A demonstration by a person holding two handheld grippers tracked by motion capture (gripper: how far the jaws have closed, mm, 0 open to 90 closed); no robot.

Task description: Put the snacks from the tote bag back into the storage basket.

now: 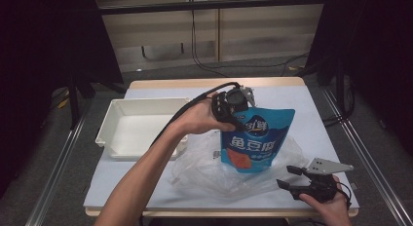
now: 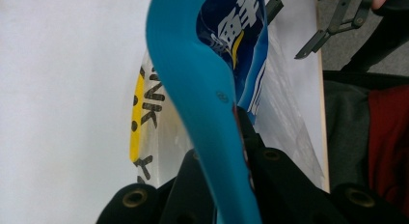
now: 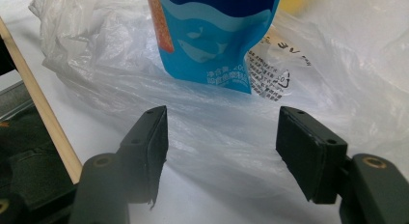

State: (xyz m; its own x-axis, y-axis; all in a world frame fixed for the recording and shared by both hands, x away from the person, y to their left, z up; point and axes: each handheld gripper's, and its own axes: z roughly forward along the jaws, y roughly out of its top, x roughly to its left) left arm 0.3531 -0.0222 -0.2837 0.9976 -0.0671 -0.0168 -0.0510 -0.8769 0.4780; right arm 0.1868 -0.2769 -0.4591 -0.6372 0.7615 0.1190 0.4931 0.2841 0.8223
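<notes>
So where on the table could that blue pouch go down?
Inside the white tray, which looks bare, or the far right strip of table beyond the blue pouch. The middle front is crowded: the crinkled plastic bag spreads there, up to the right gripper.

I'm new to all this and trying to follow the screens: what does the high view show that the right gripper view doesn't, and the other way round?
High view alone: the white tray at the table's left, the person's left hand with the left gripper shut on the top edge of the blue pouch, and the whole table.

Right gripper view alone: close up, the right gripper with its jaws open and nothing between them, aimed at the clear plastic bag, plus small black print on that bag.

Both: the blue pouch hanging over the crumpled bag.
</notes>
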